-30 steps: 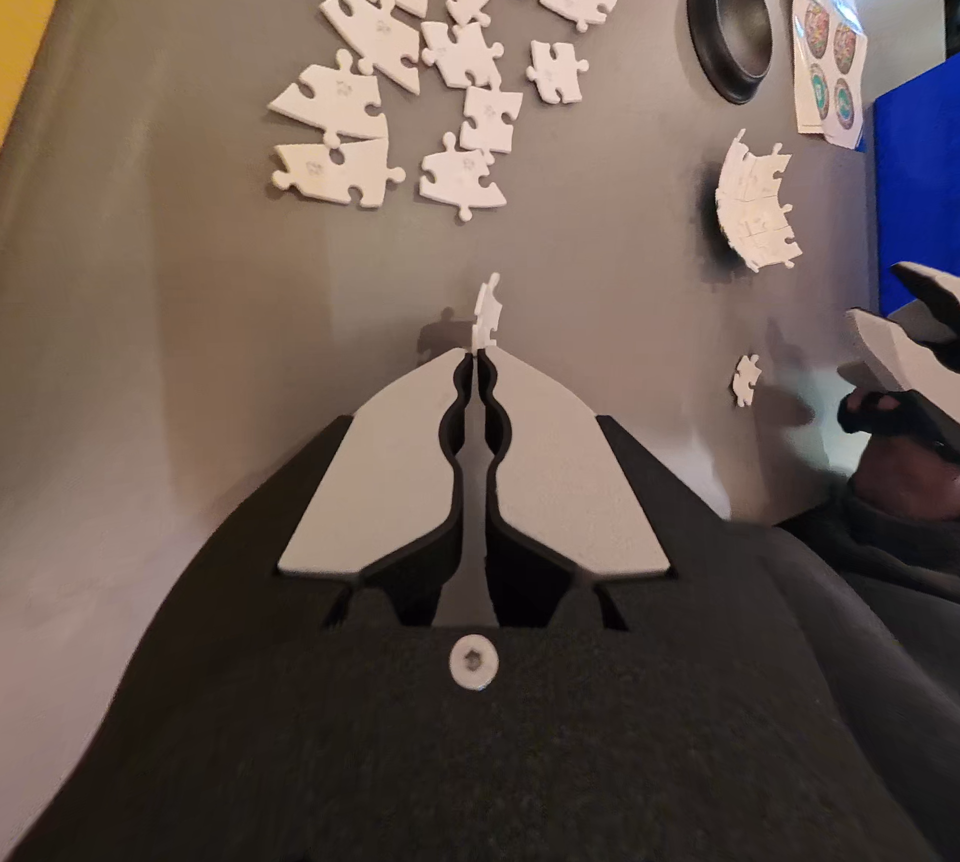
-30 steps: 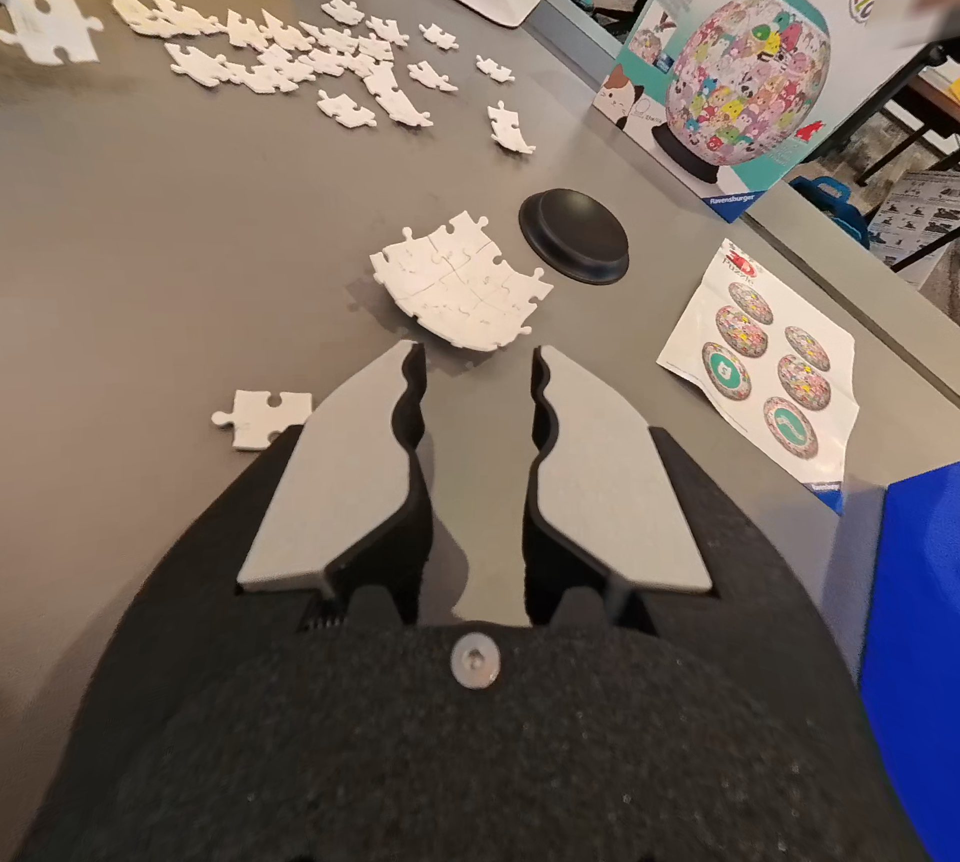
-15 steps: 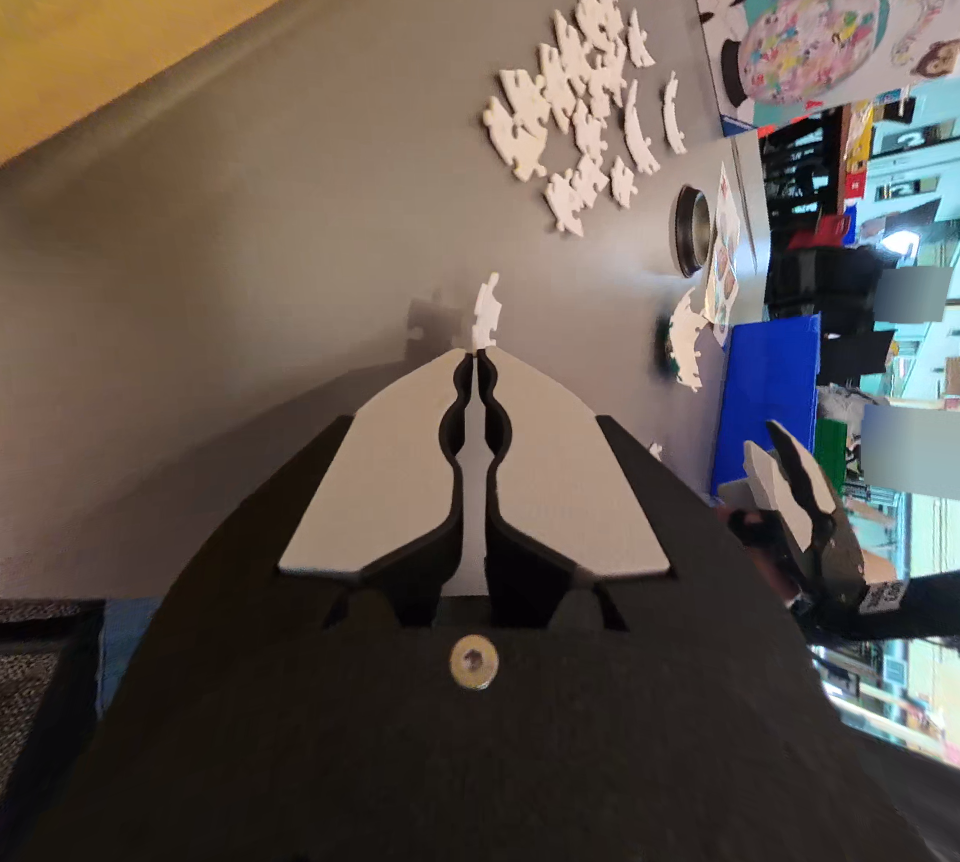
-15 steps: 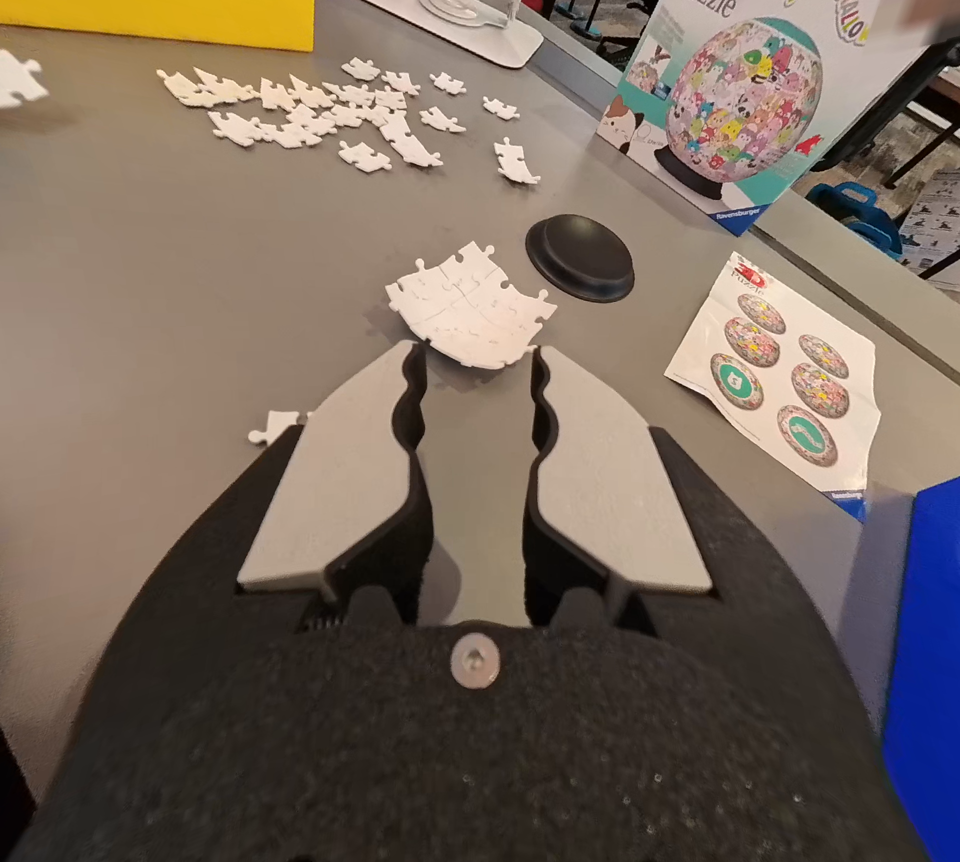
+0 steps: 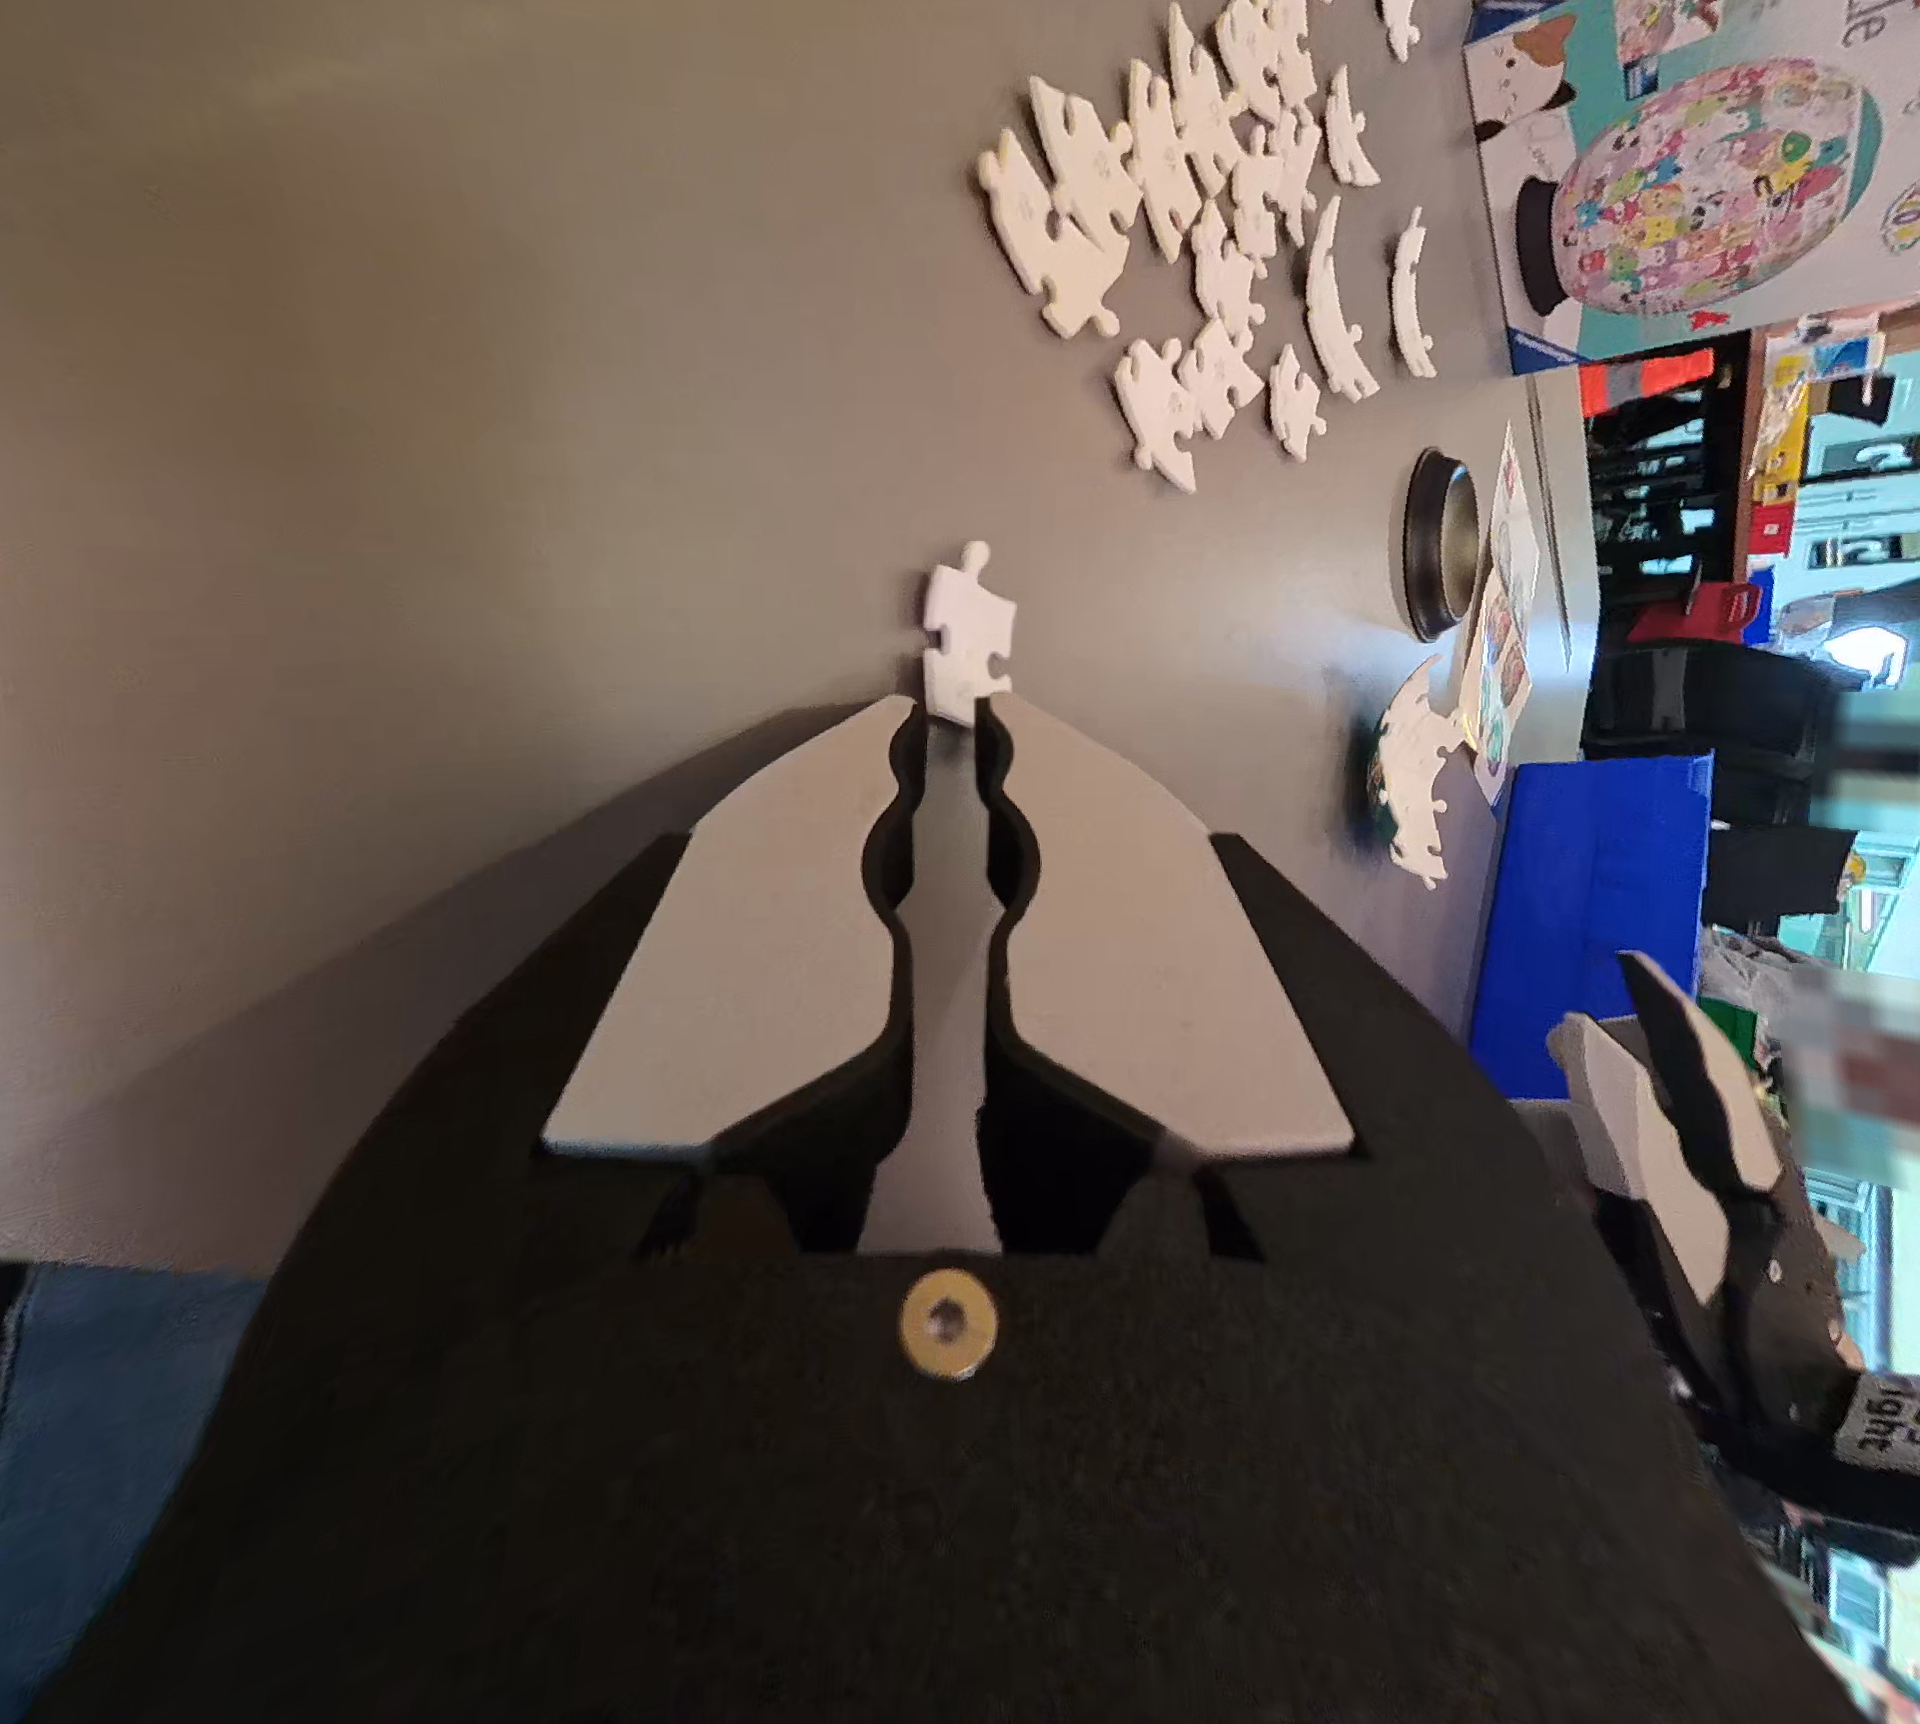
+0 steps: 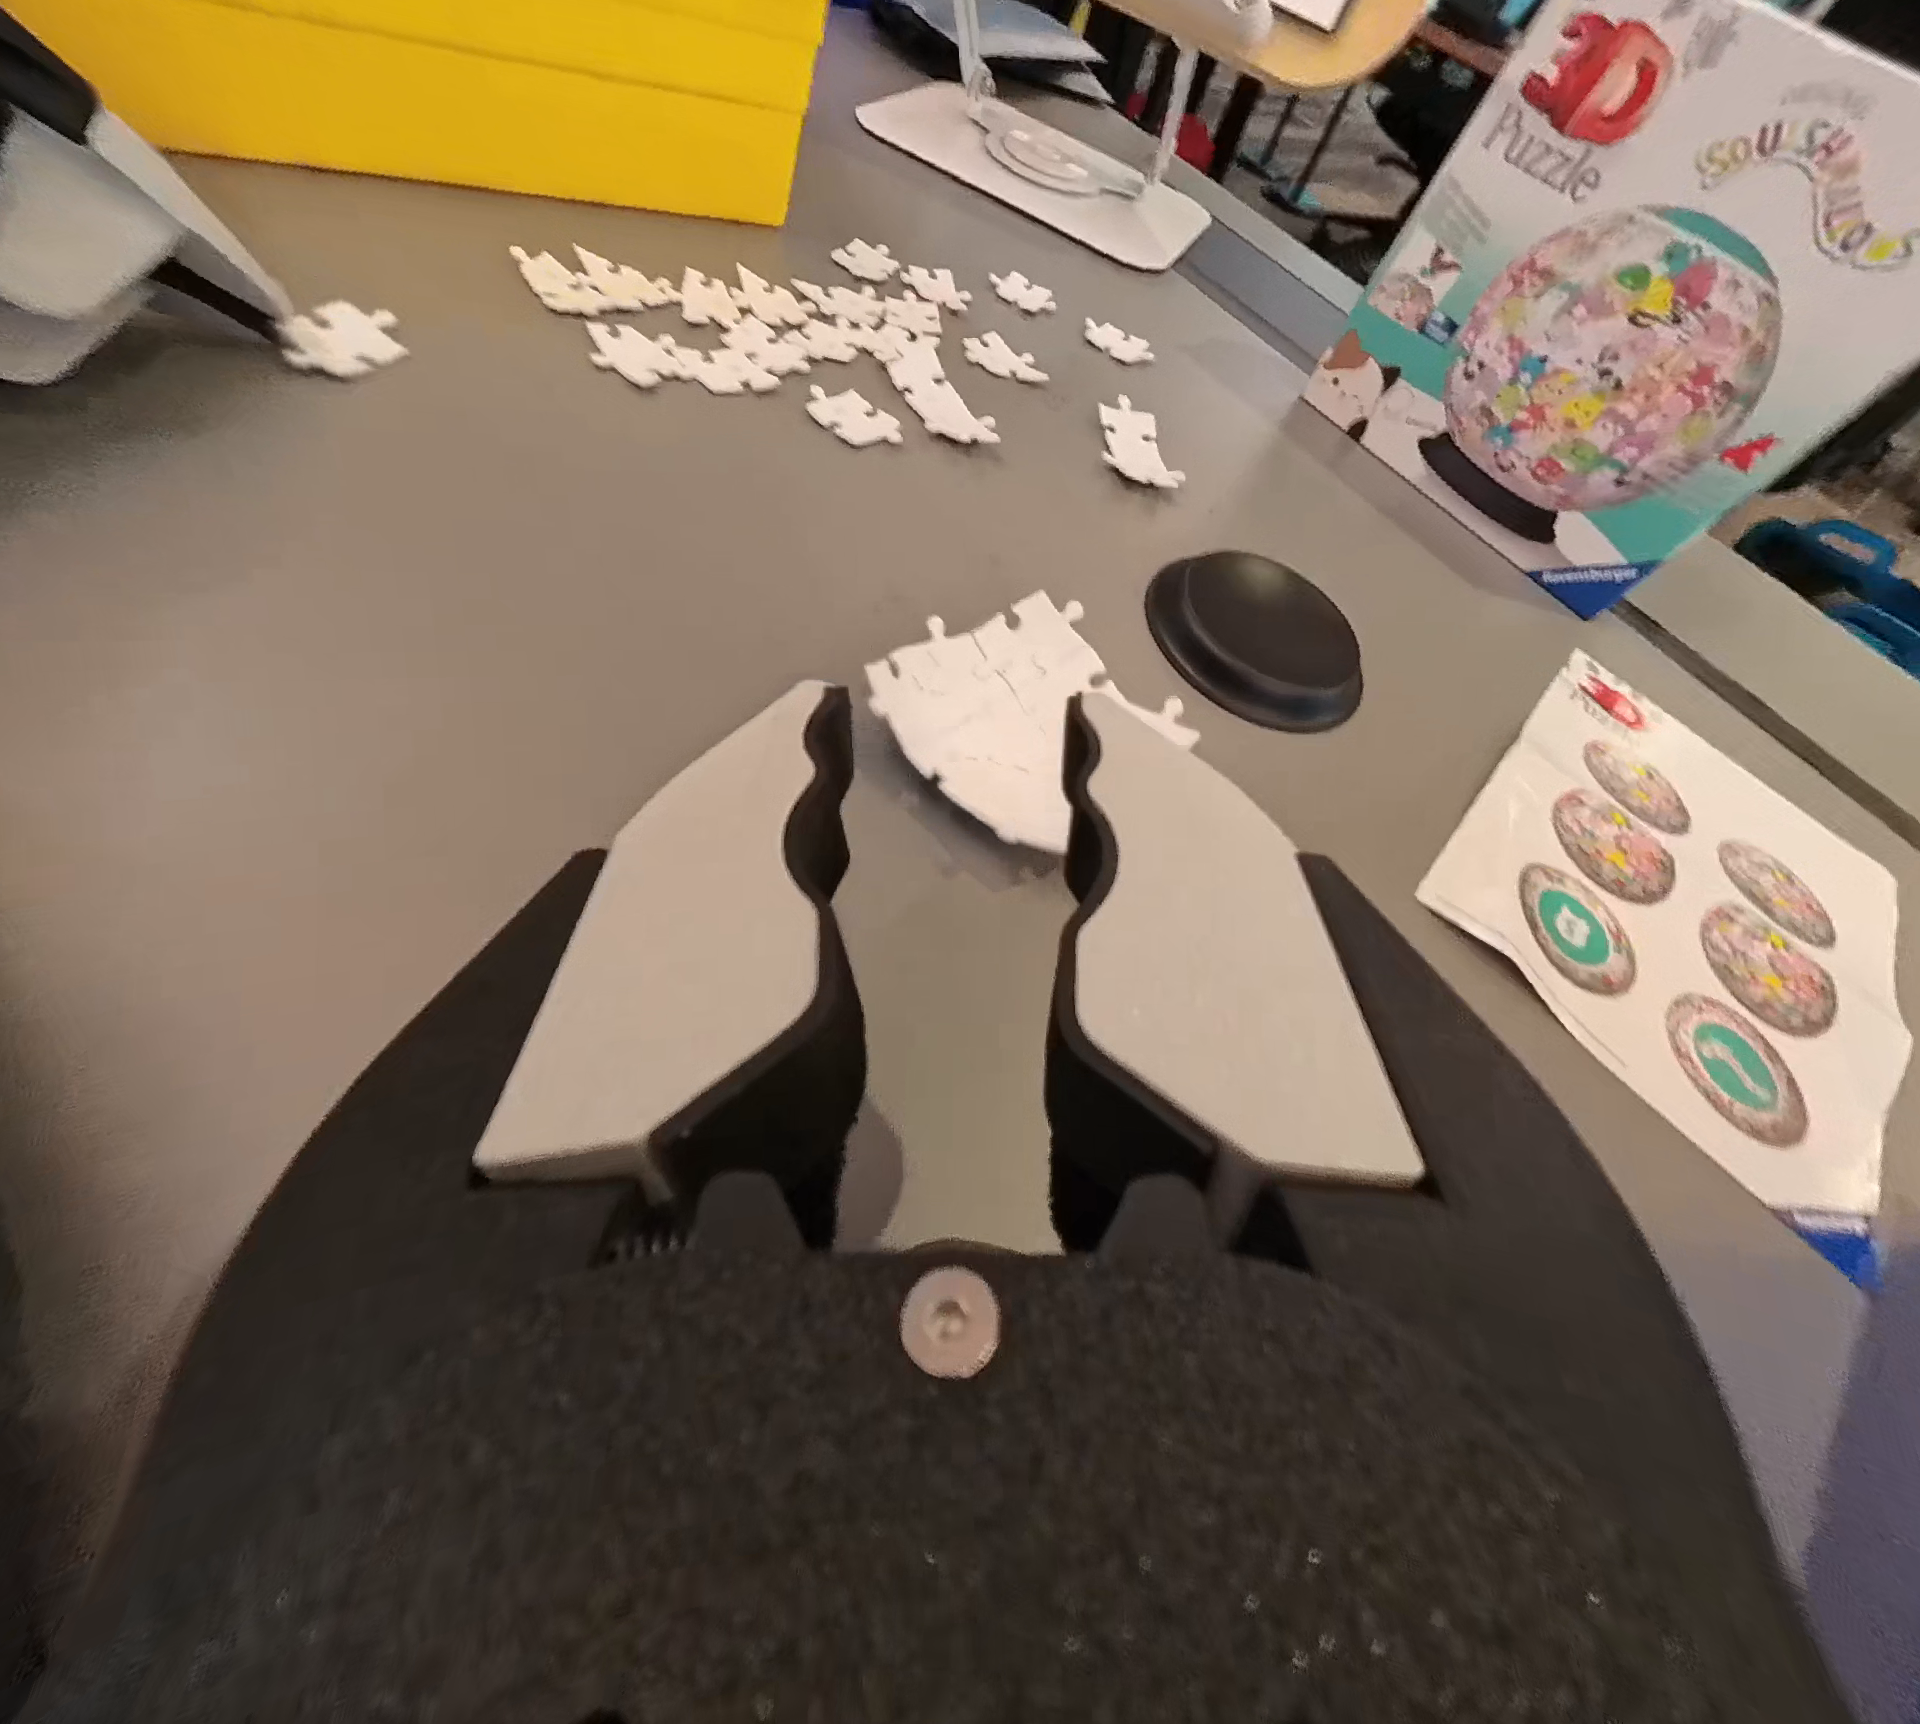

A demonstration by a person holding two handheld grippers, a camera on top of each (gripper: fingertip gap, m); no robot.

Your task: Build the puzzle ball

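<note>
Pinching one light, stiff piece [image 5: 966,635] by its edge, my left claw [image 5: 948,718] held; right claw [image 6: 956,718] gaped empty.

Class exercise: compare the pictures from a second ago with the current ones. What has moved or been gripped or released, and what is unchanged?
The left gripper, still shut on the single puzzle piece, has rolled, and its piece now shows its flat side instead of its edge. The right gripper, still open and empty, has closed in on the curved assembled section. The loose pieces and black stand have not moved.
</note>
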